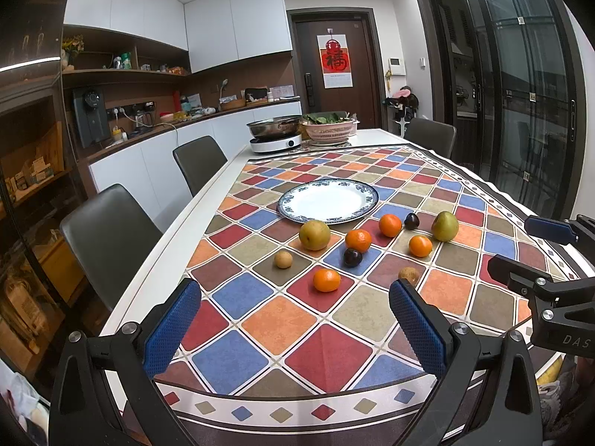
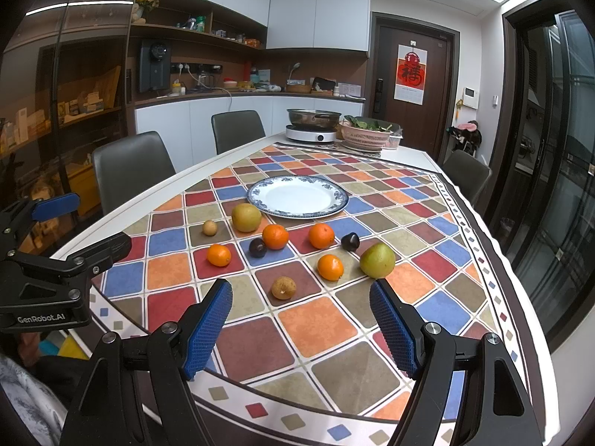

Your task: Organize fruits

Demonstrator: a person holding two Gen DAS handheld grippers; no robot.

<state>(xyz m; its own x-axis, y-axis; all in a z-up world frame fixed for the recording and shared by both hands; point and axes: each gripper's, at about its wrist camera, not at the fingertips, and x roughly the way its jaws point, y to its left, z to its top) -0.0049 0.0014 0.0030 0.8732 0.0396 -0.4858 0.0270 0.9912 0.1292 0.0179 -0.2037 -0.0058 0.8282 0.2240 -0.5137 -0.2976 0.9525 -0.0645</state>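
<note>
Left wrist view: the left gripper [image 1: 293, 319], blue-padded fingers spread wide and holding nothing, hangs over the near edge of the tablecloth of coloured diamond tiles [image 1: 282, 330]. Only this view shows the right gripper [image 1: 520, 249] from the side, at far right, its jaws likewise wide apart. One fruit, a small tan round fruit [image 1: 409, 275], is partly hidden behind the right finger.

Right wrist view: the right gripper [image 2: 301, 319], wide and empty, frames that same fruit in full; the left gripper [image 2: 93, 223] appears at far left.

From left to right the loose fruits lie on the cloth, between the grippers and the white plate with blue patterned rim [image 1: 362, 206]: another small tan fruit [image 1: 283, 259], a yellow-green pear [image 1: 314, 235], four orange mandarins, two dark plums and a second pear [image 1: 444, 226]. The plate bears nothing.

Beyond stand a steel pot on a white induction cooker [image 1: 274, 137], a pink basket of greens [image 1: 327, 130], grey chairs, white cabinets and a brown door.
</note>
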